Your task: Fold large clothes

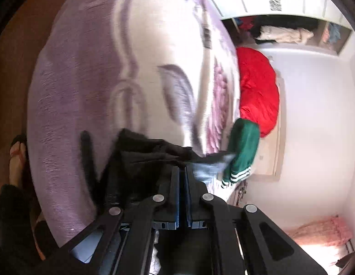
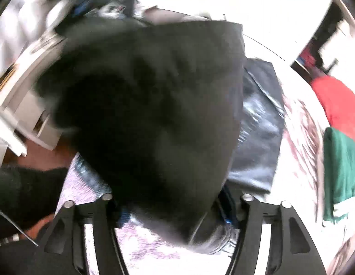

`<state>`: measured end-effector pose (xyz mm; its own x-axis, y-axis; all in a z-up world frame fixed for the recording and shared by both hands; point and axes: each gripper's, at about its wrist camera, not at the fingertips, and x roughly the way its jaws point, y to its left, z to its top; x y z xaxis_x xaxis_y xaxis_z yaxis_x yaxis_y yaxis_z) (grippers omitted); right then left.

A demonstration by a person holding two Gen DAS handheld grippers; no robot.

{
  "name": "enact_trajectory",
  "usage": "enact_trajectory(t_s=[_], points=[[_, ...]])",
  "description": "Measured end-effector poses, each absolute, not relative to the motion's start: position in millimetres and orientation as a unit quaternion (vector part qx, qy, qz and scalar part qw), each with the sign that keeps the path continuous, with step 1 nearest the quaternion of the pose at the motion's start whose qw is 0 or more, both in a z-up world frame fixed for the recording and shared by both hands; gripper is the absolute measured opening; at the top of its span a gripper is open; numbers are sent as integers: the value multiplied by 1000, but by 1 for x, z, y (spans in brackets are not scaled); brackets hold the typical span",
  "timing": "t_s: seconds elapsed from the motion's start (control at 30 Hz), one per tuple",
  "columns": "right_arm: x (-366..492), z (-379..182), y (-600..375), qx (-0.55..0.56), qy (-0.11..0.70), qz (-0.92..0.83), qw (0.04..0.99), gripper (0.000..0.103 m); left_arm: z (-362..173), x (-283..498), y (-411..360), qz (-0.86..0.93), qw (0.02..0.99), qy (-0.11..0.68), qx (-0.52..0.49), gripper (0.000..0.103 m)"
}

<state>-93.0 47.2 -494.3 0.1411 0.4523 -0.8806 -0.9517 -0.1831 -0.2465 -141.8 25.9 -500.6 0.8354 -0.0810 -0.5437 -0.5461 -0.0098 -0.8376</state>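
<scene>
A large black garment (image 1: 140, 153) bunches at the tips of my left gripper (image 1: 182, 170), which is shut on a fold of it above the purple-and-white blanket (image 1: 104, 73). In the right wrist view the same black garment (image 2: 154, 105) hangs blurred across most of the picture and drapes between the fingers of my right gripper (image 2: 174, 208). Those fingers (image 2: 121, 215) stand wide apart and do not press on the cloth, which hides their tips.
A green garment with white stripes (image 1: 242, 151) and a red one (image 1: 257, 87) lie at the blanket's edge. A shiny dark item (image 2: 257, 126) lies behind the black garment. Shelves with clothes (image 1: 282, 33) stand beyond. A sandalled foot (image 1: 17, 158) is at the left.
</scene>
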Motion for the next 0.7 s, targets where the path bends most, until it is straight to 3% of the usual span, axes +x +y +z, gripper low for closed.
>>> enact_trajectory(t_s=[0.03, 0.07, 0.13, 0.23, 0.33, 0.5, 0.6, 0.63, 0.7], points=[[-101, -498, 34, -505, 248, 608, 560, 86, -494, -137, 24, 166, 673, 231, -683, 5], [-102, -493, 14, -523, 235, 610, 547, 88, -490, -130, 25, 159, 678, 235, -678, 5], [-109, -494, 8, -530, 220, 625, 529, 88, -481, -115, 26, 145, 692, 250, -662, 5], [-97, -478, 20, -489, 271, 645, 522, 89, -475, -93, 23, 117, 701, 267, -651, 6], [-74, -460, -3, -416, 340, 659, 527, 89, -477, -67, 12, 100, 718, 310, -615, 6], [24, -441, -33, -190, 554, 599, 545, 88, -526, -38, -23, 130, 703, 461, -526, 6], [79, -439, -68, -53, 621, 514, 589, 88, -554, -55, -28, 130, 683, 458, -553, 5], [91, -442, -72, -27, 636, 480, 604, 86, -557, -61, -28, 127, 682, 450, -562, 5], [116, -453, -74, 37, 661, 442, 606, 63, -557, -72, -29, 124, 681, 446, -568, 5]])
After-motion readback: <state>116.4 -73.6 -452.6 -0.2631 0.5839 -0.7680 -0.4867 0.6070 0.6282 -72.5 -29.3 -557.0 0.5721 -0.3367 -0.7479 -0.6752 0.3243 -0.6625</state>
